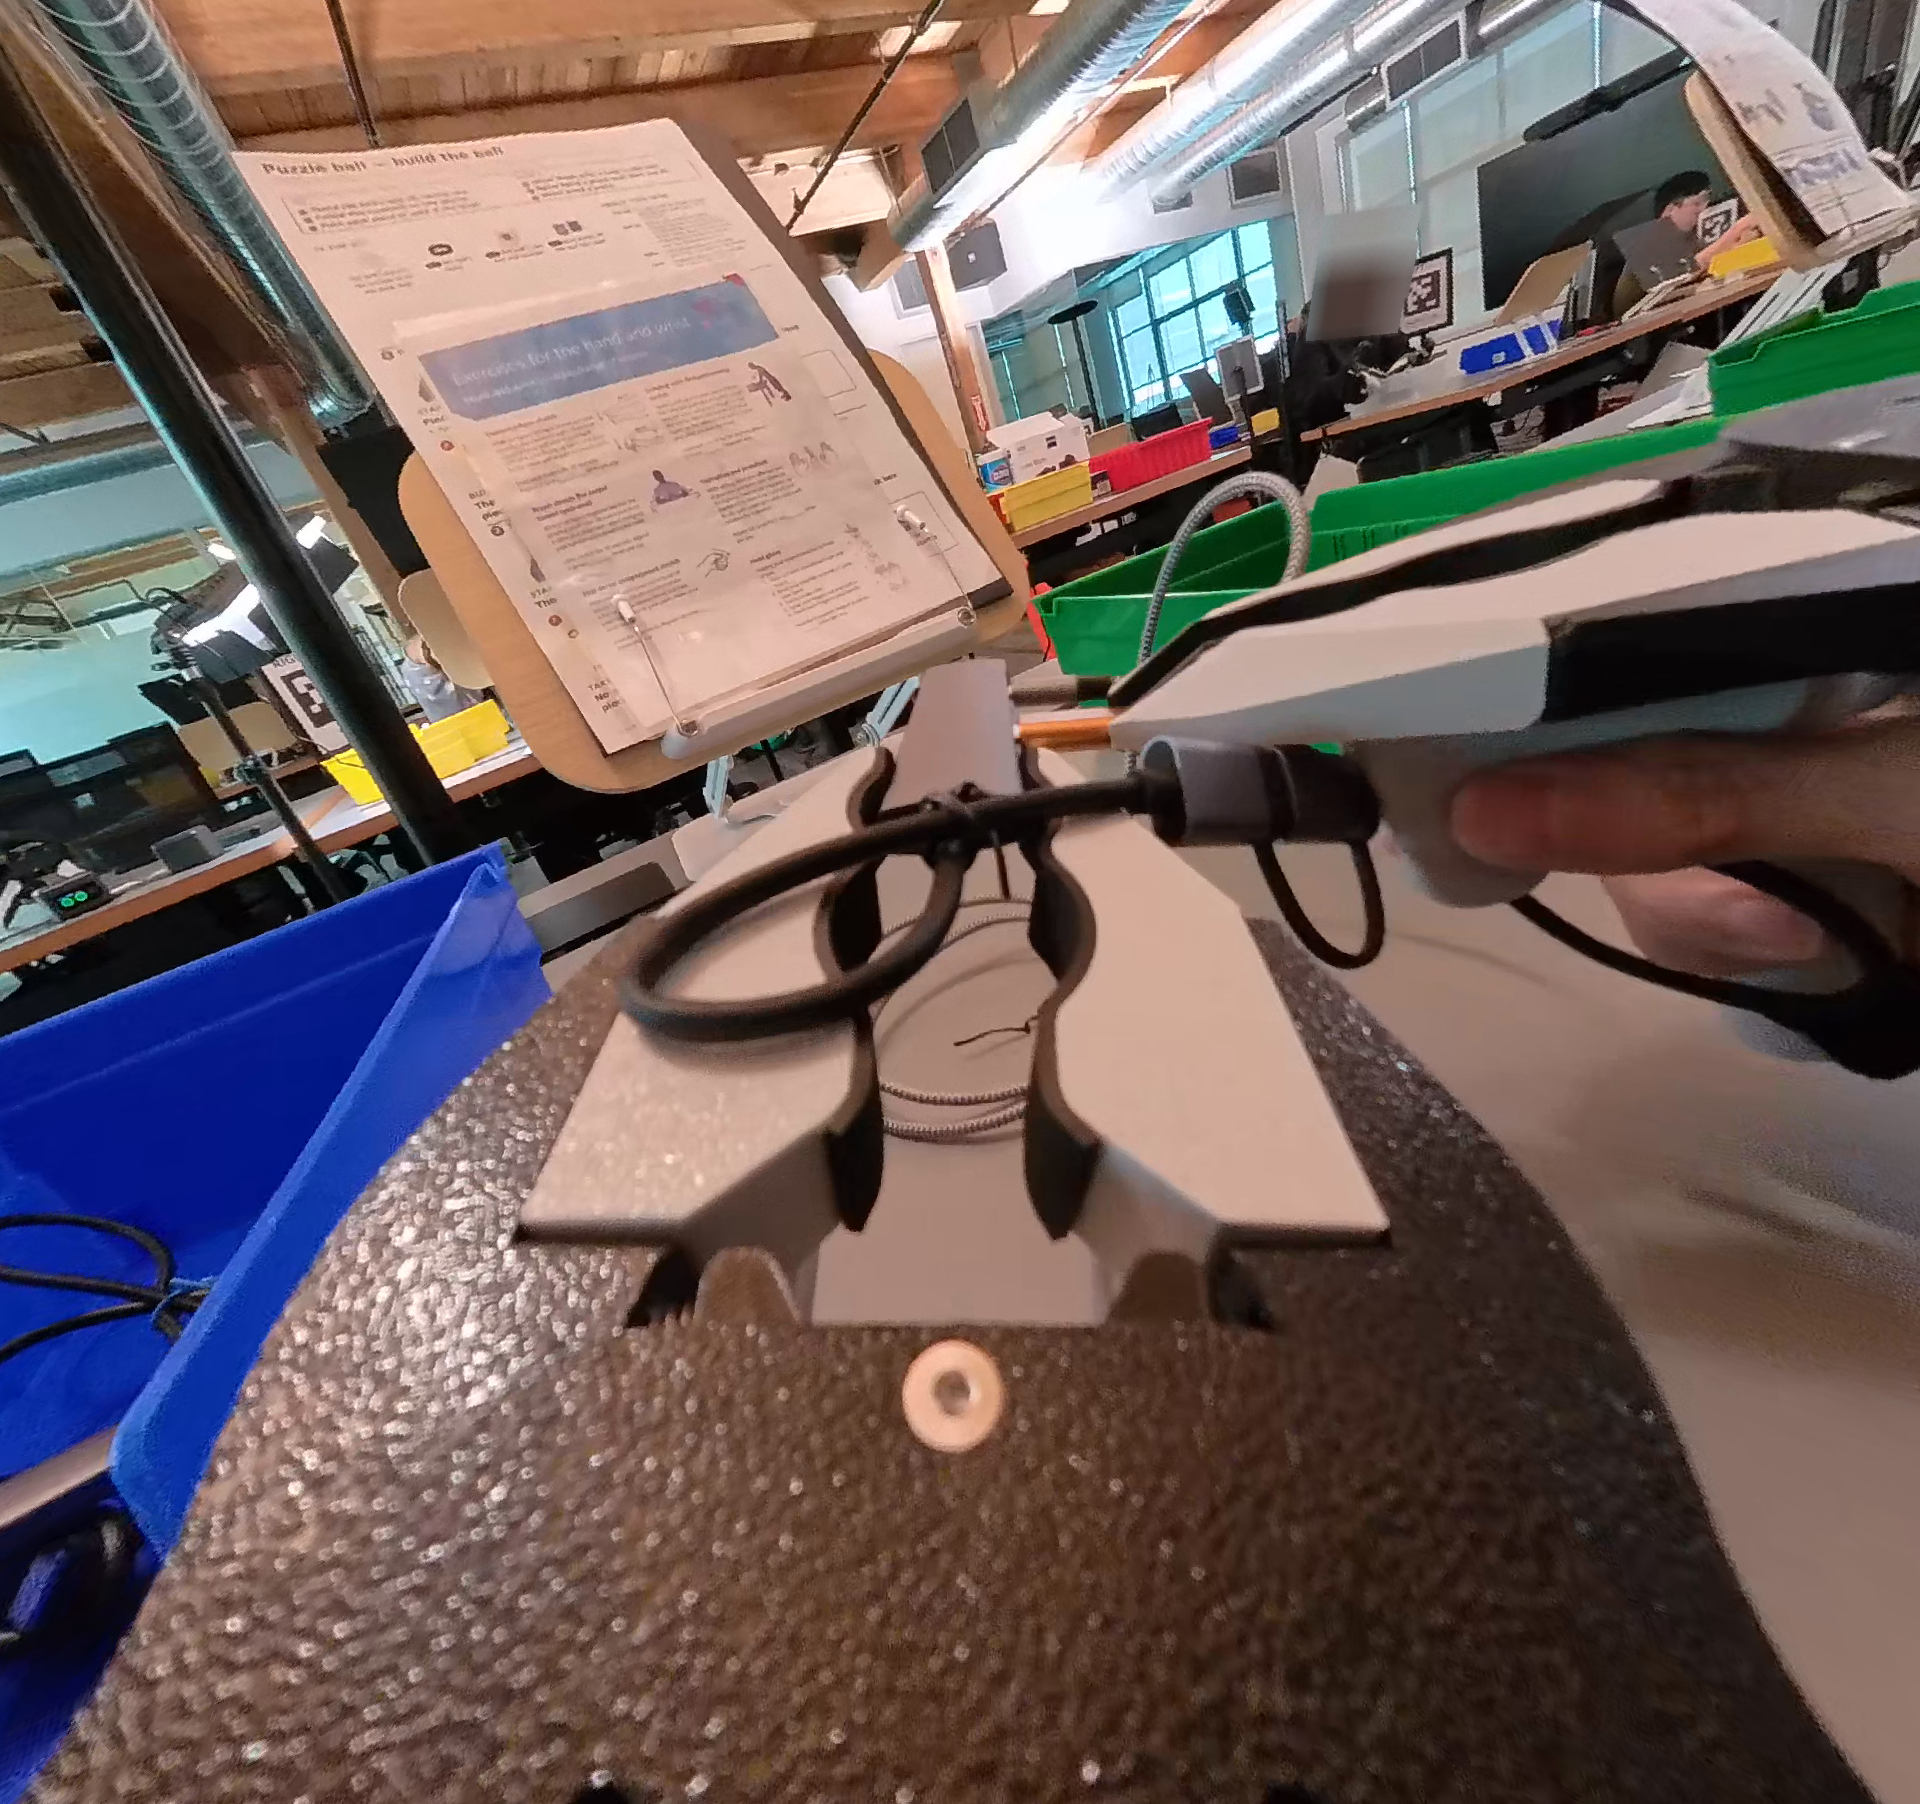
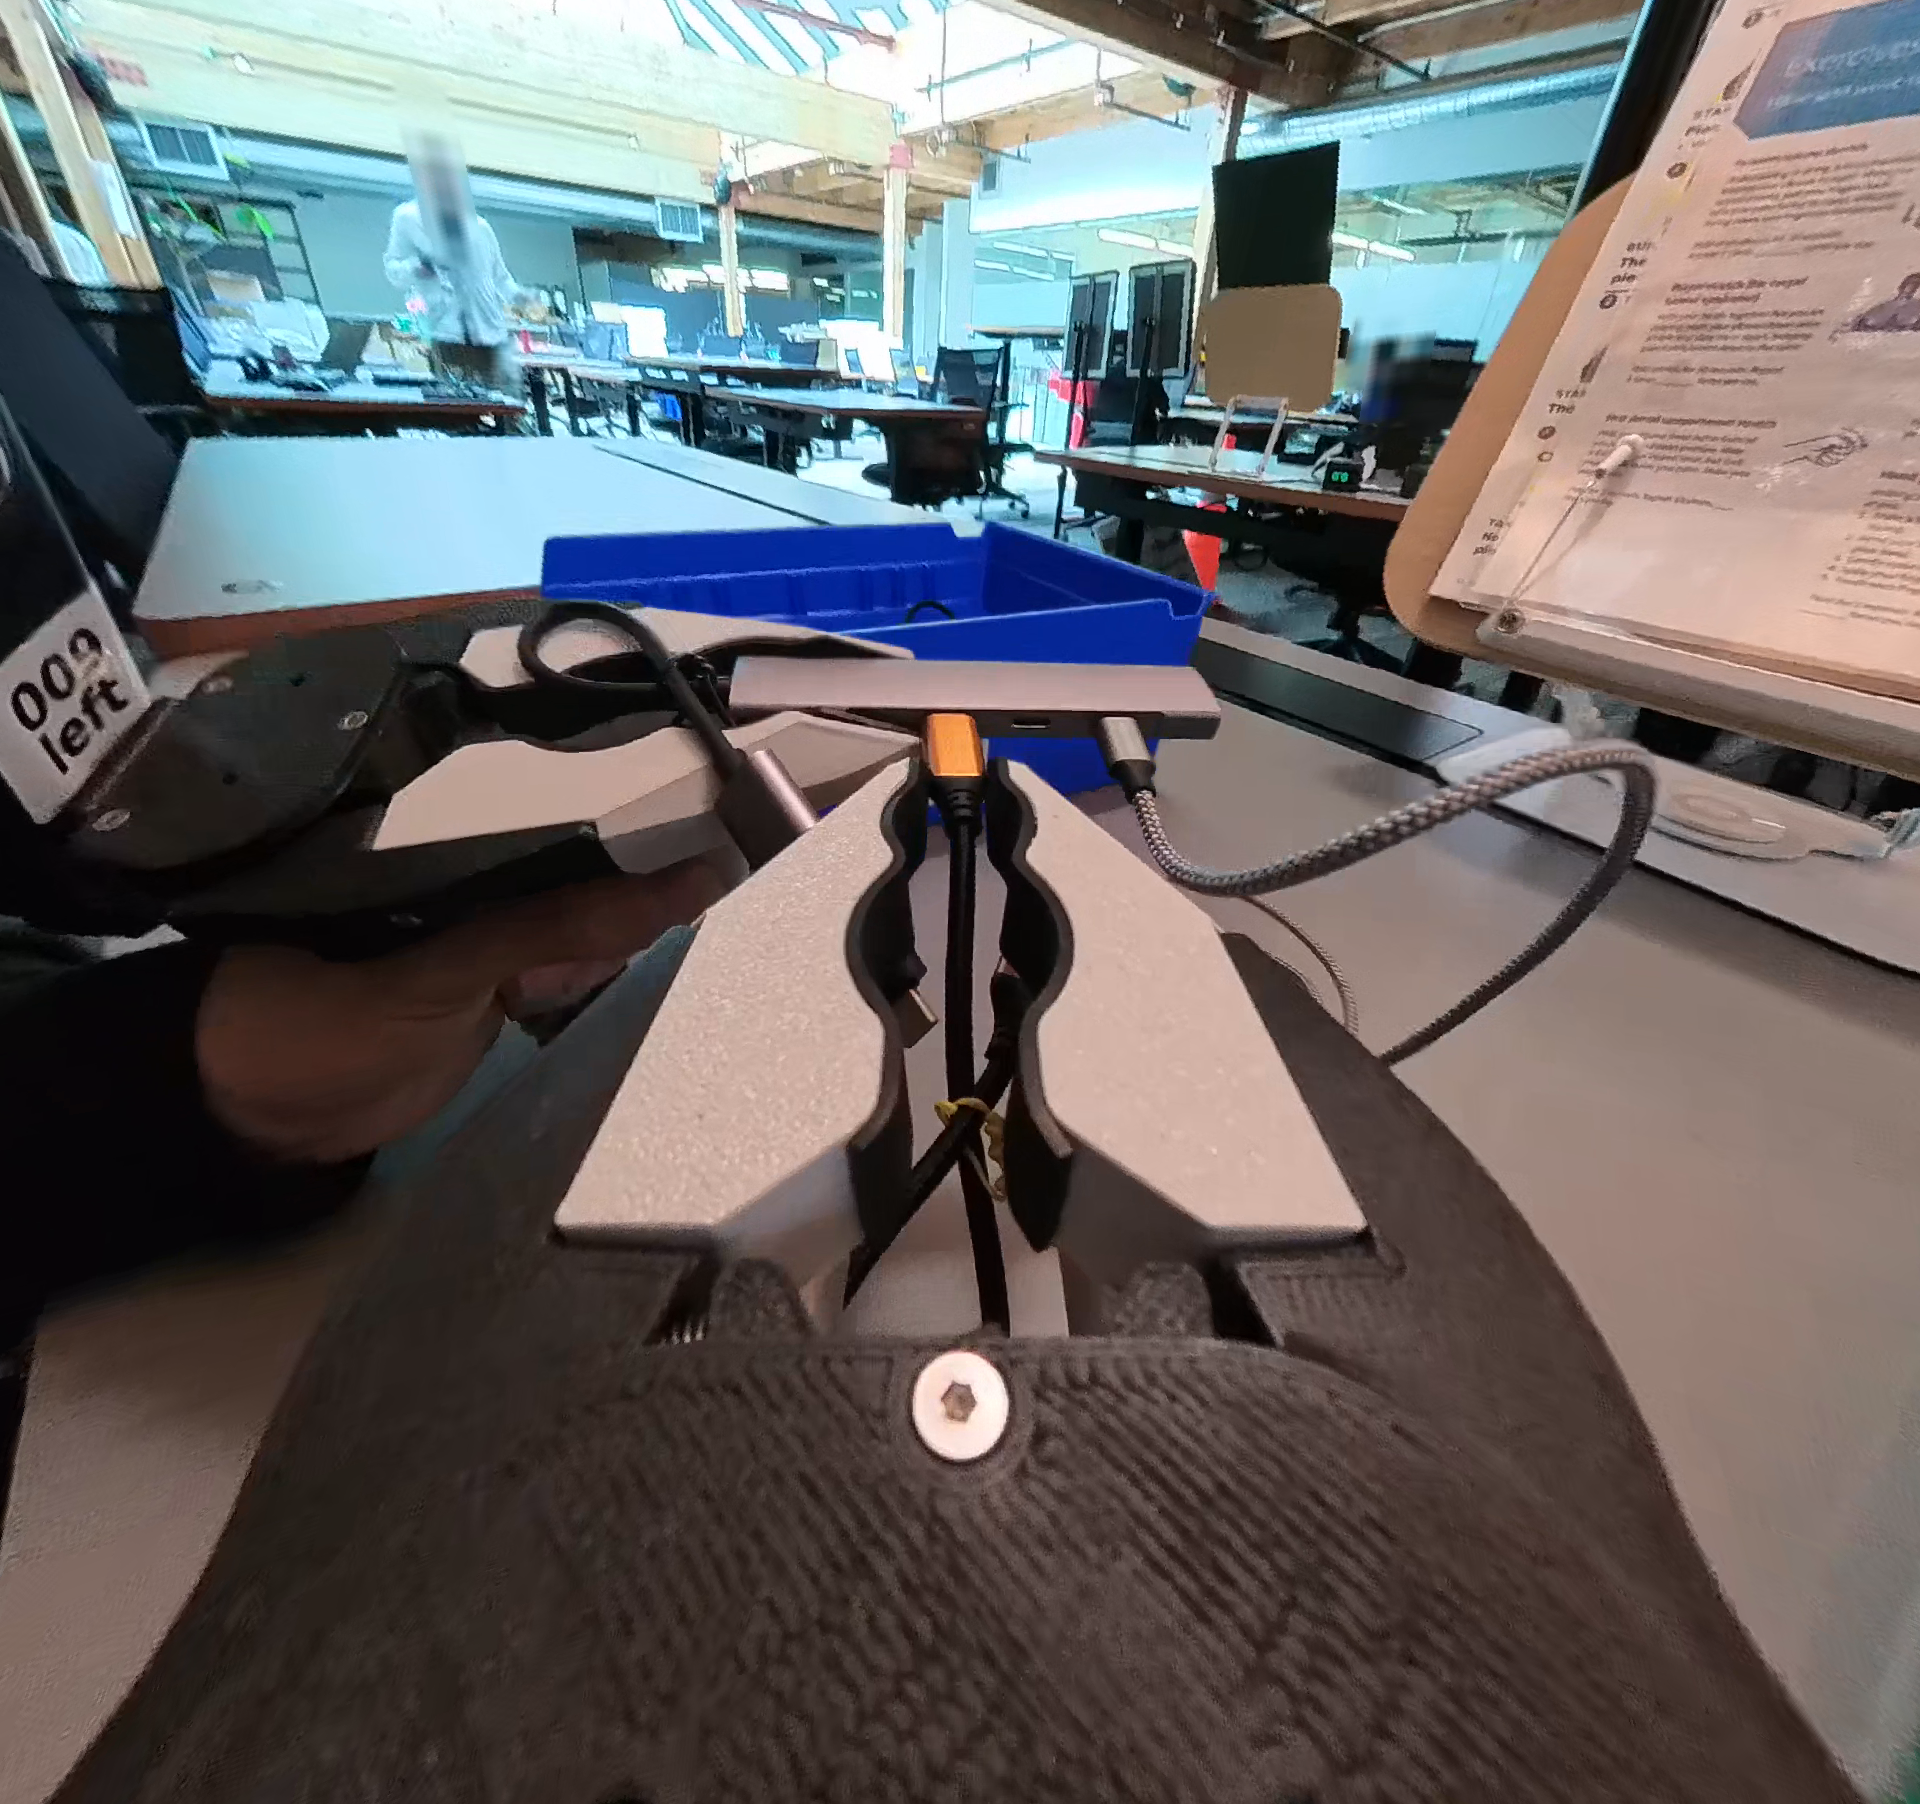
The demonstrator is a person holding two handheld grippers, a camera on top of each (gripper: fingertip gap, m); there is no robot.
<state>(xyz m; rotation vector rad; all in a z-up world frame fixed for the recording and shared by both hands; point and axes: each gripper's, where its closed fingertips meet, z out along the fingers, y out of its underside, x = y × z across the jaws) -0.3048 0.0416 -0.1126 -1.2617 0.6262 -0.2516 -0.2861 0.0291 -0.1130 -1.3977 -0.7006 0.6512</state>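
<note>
Grey workbench (image 2: pixel 1558 1183): left gripper (image 1: pixel 951 767) pinches the hub (image 2: pixel 971 689); right gripper (image 2: pixel 961 772) clamps the orange plug (image 2: pixel 954 746), already seated beside the braided cable (image 2: pixel 1351 850).

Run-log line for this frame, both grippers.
left gripper: shut on grey hub | right gripper: shut on orange plug, at hub's edge port | braided cable: plugged into hub | blue bin: behind hub

Two hand-held grippers

Each gripper (image 1: pixel 951 788) (image 2: pixel 956 798) has grey fingers (image 2: pixel 758 1006) with wavy black pads, a bumpy black body, one silver screw (image 2: pixel 958 1406); a white sticker (image 2: pixel 62 705) on one.
</note>
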